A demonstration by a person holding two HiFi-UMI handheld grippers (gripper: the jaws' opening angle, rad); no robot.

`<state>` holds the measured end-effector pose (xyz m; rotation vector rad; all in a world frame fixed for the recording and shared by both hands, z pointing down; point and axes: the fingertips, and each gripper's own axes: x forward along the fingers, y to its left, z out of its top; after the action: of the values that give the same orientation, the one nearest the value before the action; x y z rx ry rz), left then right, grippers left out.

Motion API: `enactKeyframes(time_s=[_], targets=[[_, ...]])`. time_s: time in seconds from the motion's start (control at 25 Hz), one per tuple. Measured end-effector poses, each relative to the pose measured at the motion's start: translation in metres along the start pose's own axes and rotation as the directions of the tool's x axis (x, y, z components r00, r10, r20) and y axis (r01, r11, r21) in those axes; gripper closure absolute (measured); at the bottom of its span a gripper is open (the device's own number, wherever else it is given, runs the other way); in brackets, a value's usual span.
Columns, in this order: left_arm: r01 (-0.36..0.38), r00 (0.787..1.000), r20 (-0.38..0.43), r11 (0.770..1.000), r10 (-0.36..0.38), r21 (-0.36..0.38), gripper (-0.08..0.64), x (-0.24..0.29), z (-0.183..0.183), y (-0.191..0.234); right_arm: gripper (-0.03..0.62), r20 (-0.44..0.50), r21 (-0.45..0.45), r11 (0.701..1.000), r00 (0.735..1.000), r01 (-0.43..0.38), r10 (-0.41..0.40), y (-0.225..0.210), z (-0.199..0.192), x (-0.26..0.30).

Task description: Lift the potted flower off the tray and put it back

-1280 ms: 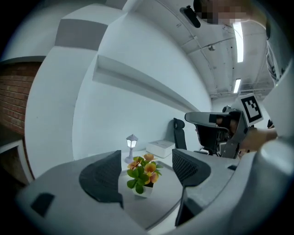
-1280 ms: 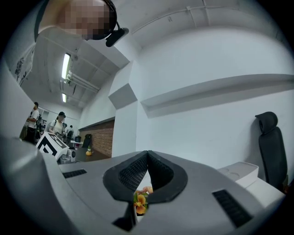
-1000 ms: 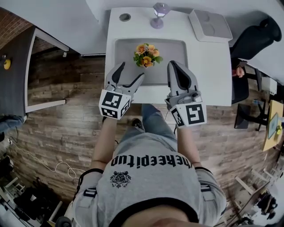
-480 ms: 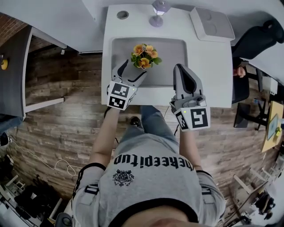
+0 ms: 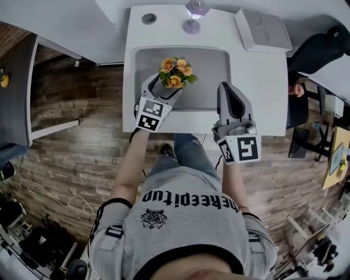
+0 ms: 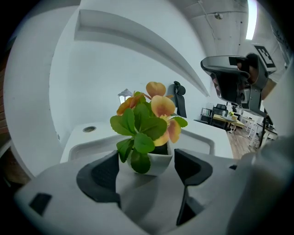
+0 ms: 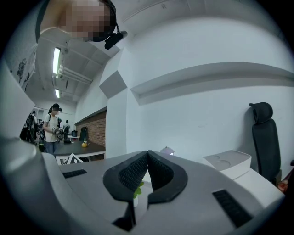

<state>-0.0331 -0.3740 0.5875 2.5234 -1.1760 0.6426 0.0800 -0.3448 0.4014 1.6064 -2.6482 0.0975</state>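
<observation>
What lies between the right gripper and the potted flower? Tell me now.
Only bare tray. The head view shows nothing else between the right gripper and the potted flower.

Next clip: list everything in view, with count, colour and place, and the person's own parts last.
table: 1, white, top centre of the head view
tray: 1, grey, on the table
potted flower: 1, orange blooms, green leaves, white pot, on the tray's left part
stemmed object: 1, lilac, table's far edge
round hole: 1, grey, table's far left corner
flat box: 1, white, table's far right corner
office chair: 1, black, right of the table
side table: 1, dark, far left
left hand-held gripper: 1, grey, open, pot between its jaws, untouched
right hand-held gripper: 1, grey, shut, empty, by the tray's right part
</observation>
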Motion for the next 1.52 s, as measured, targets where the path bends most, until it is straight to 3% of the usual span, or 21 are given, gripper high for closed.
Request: enactKeyframes(time_s=[0.72, 1.12, 1.52], targets=[[0.010, 1.000, -0.025, 1.000, -0.011, -0.012, 0.207, 0.024, 0.001, 0.002, 0.589, -0.019, 0.009, 1.000, 1.000, 0.015, -0.015, -0.017, -0.009, 0.004], [-0.011, 1.000, 0.022, 0.998, 0.012, -0.063, 0.209, 0.005, 0.010, 0.001, 0.589, 0.000, 0.006, 1.000, 1.000, 0.006, -0.006, -0.007, -0.003, 0.000], [-0.031, 0.994, 0.103, 0.996, 0.039, -0.086, 0.209, -0.035, 0.049, -0.004, 0.589, 0.028, -0.001, 1.000, 0.999, -0.015, 0.015, 0.009, 0.010, -0.008]])
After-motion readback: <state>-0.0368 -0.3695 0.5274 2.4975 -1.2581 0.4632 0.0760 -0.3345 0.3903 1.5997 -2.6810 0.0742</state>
